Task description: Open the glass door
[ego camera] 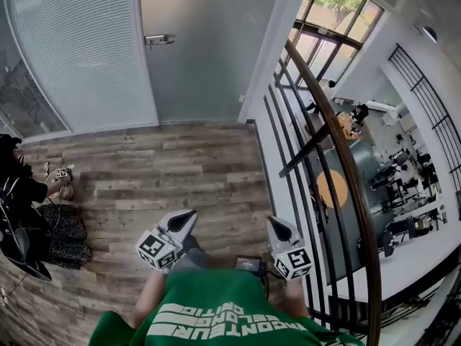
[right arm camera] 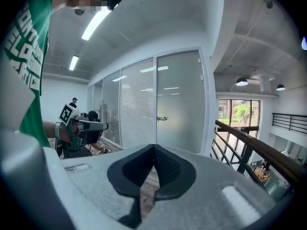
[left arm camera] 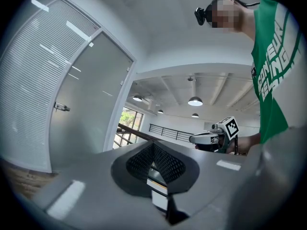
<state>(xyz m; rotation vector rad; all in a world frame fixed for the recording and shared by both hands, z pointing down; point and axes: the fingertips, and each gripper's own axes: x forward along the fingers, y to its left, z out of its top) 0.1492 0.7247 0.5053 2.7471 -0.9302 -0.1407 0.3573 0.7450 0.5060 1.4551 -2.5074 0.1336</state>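
Well: left tongs [ego camera: 189,216] and right tongs [ego camera: 278,226] both pressed together, empty, far from silver lever handle [ego camera: 158,40] on frosted glass door [ego camera: 205,56]; arriving closed, they'd likely skid off it.

The glass door [ego camera: 209,49] is cut off at the top by the head view's upper edge, and its handle [ego camera: 159,40] is shown too small for its shape to be told. A person in dark clothes [ego camera: 21,193] at the left edge of the floor [ego camera: 166,179] is cut off by the picture's side. The hands holding the left gripper [ego camera: 189,216] and the right gripper [ego camera: 276,223] are hidden beneath them. The things in the hall beyond the railing [ego camera: 346,157] cannot be made out.
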